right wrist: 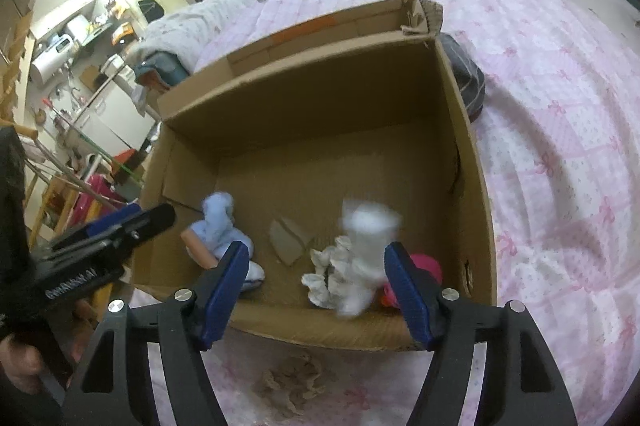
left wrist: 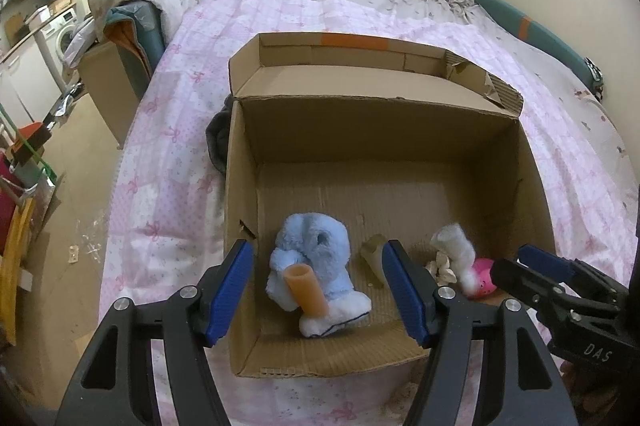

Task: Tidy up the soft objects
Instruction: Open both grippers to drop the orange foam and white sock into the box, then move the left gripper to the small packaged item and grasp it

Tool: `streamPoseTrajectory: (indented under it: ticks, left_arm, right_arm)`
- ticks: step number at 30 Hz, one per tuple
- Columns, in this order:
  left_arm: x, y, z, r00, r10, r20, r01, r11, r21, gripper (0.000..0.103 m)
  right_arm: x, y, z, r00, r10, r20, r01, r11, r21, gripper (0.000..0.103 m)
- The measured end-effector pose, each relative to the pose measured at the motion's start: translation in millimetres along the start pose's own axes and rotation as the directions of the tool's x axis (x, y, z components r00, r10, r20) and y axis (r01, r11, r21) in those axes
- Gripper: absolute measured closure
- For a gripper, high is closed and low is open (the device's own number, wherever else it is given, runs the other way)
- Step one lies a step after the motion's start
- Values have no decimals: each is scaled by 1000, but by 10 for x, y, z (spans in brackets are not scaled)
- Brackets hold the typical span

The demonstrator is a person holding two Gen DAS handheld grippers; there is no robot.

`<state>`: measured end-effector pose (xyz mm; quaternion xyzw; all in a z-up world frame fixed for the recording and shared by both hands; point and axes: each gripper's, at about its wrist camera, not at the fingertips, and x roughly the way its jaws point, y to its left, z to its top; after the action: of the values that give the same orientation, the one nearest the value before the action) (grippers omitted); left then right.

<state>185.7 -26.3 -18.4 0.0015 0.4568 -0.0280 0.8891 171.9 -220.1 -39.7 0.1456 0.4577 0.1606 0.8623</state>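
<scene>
Both claws stand wide open with nothing between their blue pads: the left claw (left wrist: 318,292) hangs just over the near wall of the cardboard box (left wrist: 532,161), its pads either side of the blue plush toy (left wrist: 314,254), and the right claw (right wrist: 316,292) hovers at the same near wall above the white plush toy (right wrist: 366,250), which is blurred in its view. Inside the box, toward the near side, the blue toy lies with an orange tube (left wrist: 307,290) leaning on it; beside it sit a small scrap of card (left wrist: 374,260), a crumpled cream cloth (right wrist: 326,272) and a pink toy (left wrist: 482,276) touching the white one. The box rests on a pink quilted bed (left wrist: 180,129), with a dark grey soft thing (right wrist: 468,81) tucked against its outer wall and a beige rag (right wrist: 294,382) on the quilt just outside the near wall. Judging by this, several soft things are already boxed and those two look left to collect. To do it well, each claw should lift clear of the box rim before moving off, then close on the bulk of the fabric, not a loose corner, so the piece does not slip out.
</scene>
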Motion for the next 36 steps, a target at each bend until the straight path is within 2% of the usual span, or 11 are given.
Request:
streamPoseTrajectory:
  ticks: [10,18,25,36]
  left_arm:
    - [-7,35,-5,1000,2,0,-2,1000,-8,39]
    - [-249,83,-83,1000,-2,18,2,1000,-1,39]
    - [-425,149,-267,1000,-3,13,3,1000,-25,39]
    - [-619,231,-610,1000,10,-4,-10,998,-59,39]
  right_arm:
    - [-4,15,16,1000,-5,3,5,1000,-3,29]
    - [-123,34,-33,1000,-8,14,8,1000,-11,29]
    - [-331,87,-154,1000,-8,17,9,999,-36,29]
    - [-570,79,-438,999,-35,10,35,999,2,29]
